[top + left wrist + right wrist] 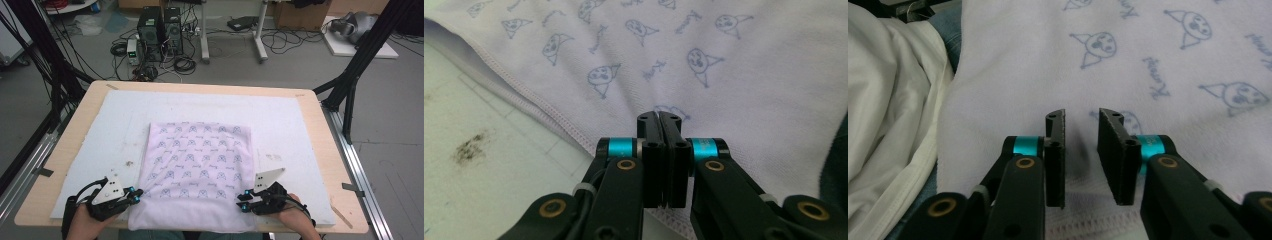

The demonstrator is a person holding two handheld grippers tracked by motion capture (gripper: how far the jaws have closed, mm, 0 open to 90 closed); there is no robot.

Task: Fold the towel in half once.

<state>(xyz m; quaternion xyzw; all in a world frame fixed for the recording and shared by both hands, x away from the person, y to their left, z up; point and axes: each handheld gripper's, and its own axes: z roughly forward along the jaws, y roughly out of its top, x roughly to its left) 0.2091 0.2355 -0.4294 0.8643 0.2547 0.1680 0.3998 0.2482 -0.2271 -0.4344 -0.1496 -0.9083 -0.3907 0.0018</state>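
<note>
1. Pale lilac fabric, printed with little blue cartoon faces: that's the soft cloth [200, 165], lying flat on the white padded mat [90, 150] that covers the light wooden table [320, 150], its near hem hanging over the front edge.
2. On the left, the left tongs [136, 194] sit low at the cloth's near-left corner, a hand [82, 225] behind them.
3. In the left gripper view those left tongs [658, 119] are pressed together, tips right on the printed cloth [734, 90] just inside its stitched edge; whether a fold is pinched between them I cannot tell.
4. Over to the right, the right tongs [243, 196] rest at the cloth's near-right corner.
5. The right gripper view has the right tongs [1083, 117] spread a little, a gap showing between the pads over the cloth [1023, 60], nothing pinched.
6. A white garment [888, 100] on the person lies beside that corner.
</note>
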